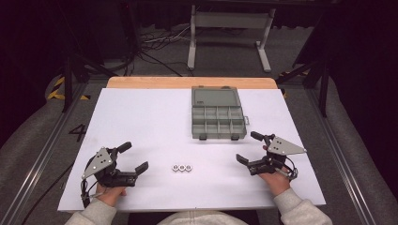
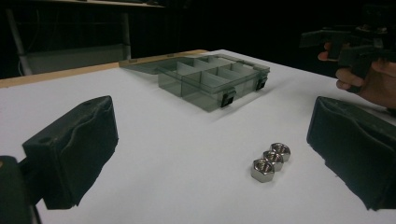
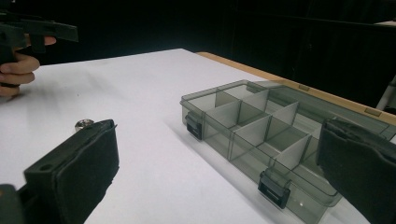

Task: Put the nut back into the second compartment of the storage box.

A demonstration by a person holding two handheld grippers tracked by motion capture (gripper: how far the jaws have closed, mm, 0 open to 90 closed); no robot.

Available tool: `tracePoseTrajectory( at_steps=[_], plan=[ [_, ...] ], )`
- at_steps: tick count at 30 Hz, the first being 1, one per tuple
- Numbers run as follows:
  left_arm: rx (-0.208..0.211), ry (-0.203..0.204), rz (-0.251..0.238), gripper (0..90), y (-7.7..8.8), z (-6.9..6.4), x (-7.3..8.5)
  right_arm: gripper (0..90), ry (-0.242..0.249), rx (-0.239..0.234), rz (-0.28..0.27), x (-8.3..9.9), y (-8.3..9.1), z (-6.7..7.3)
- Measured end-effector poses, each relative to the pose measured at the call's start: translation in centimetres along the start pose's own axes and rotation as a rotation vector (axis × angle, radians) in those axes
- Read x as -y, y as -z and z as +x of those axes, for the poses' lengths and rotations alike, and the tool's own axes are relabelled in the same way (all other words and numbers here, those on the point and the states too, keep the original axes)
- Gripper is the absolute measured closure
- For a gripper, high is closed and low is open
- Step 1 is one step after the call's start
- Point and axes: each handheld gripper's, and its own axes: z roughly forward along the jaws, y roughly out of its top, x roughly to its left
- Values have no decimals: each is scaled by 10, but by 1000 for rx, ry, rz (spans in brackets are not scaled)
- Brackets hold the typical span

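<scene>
Three nuts [image 1: 182, 168] in a touching row on the bench [image 1: 141, 122], between both tools, near its front. Left tool [image 1: 133, 157] spread, empty; right tool [image 1: 249, 147] spread, empty. One open box [image 1: 218, 116], eight bins, probably. Risk: pinching one nut nudges its neighbours, which roll.

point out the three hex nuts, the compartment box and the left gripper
hex nuts [image 1: 182, 168], high view, on the middle nut of the row.
compartment box [image 1: 218, 135], high view, on its front wall.
left gripper [image 1: 133, 156], high view, midway between its open fingertips.
</scene>
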Motion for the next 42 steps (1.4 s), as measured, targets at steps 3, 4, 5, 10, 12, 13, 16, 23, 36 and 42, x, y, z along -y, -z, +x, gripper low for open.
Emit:
tracePoseTrajectory(
  at_steps=[3, 4, 5, 10, 12, 13, 16, 23, 36, 42],
  plan=[
    [-15, -39, 5, 25, 0, -3, -1, 0, -5, 2, 1, 0, 1, -1],
    [-18, -50, 11, 25, 0, -3, -2, 0, -6, 3, -3, 0, 1, -1],
    [-22, -63, 16, 25, 1, -3, -2, 0, -6, 3, -3, 0, 1, -1],
    [-22, -88, 28, 27, 1, -5, -3, 1, -4, -2, -2, 0, 0, -1],
    [-18, -93, 29, 28, 1, -6, -4, 1, -1, 0, 0, 0, 0, -1],
    [-15, -93, 32, 28, 1, -6, -4, 0, -2, 0, -2, 0, 0, -1],
    [-6, -84, 41, 31, 1, -5, -4, 0, -11, 6, 1, -1, 0, -2],
    [-13, -84, 44, 29, 2, -6, -6, 0, -18, -4, 14, -14, -5, 0],
    [5, -59, 53, 22, 3, -2, -6, 0, 23, -128, 8, -52, -46, 23],
    [7, -62, 56, 22, 3, -2, -7, 0, 47, -191, 19, -69, -67, 36]
  ],
)
